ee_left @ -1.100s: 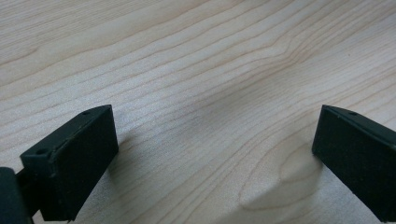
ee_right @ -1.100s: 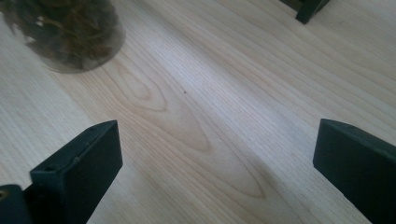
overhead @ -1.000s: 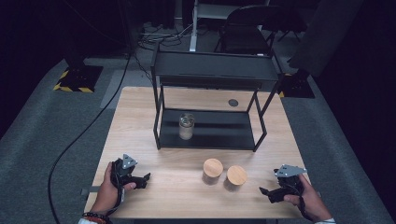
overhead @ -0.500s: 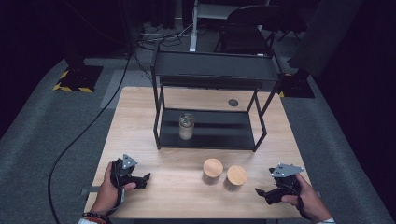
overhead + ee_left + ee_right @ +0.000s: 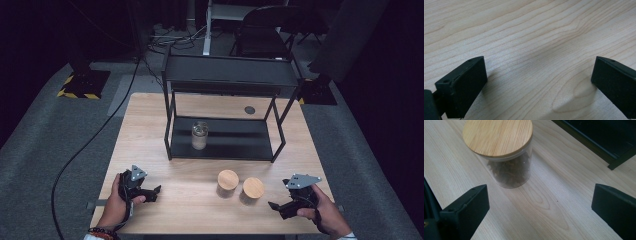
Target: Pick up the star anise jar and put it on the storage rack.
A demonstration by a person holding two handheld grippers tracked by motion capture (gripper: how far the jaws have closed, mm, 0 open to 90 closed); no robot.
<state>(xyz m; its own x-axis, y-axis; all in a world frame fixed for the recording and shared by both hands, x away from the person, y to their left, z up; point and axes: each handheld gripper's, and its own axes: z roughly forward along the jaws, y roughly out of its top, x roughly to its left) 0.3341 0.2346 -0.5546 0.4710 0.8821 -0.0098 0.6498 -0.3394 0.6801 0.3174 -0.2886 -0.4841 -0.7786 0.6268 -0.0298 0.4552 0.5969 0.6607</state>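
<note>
Two glass jars with round wooden lids stand side by side near the table's front: the left jar [image 5: 228,182] and the right jar [image 5: 253,189]. In the right gripper view a jar [image 5: 504,152] with dark contents stands just ahead of the jaws. My right gripper [image 5: 276,206] is open, low over the table right of the jars, jaws pointing left at them. My left gripper [image 5: 156,190] is open at the front left, jaws wide over bare wood [image 5: 536,50]. A lidless clear jar [image 5: 199,136] stands on the lower shelf of the black rack [image 5: 230,75].
The black two-level rack takes up the back half of the wooden table [image 5: 150,125]; its foot [image 5: 616,160] lies beyond the jar in the right gripper view. A small dark disc [image 5: 249,109] lies behind the rack. A cable [image 5: 85,145] trails off the table's left.
My right gripper has slid a little left toward the jars. The left gripper and the jars have stayed put.
</note>
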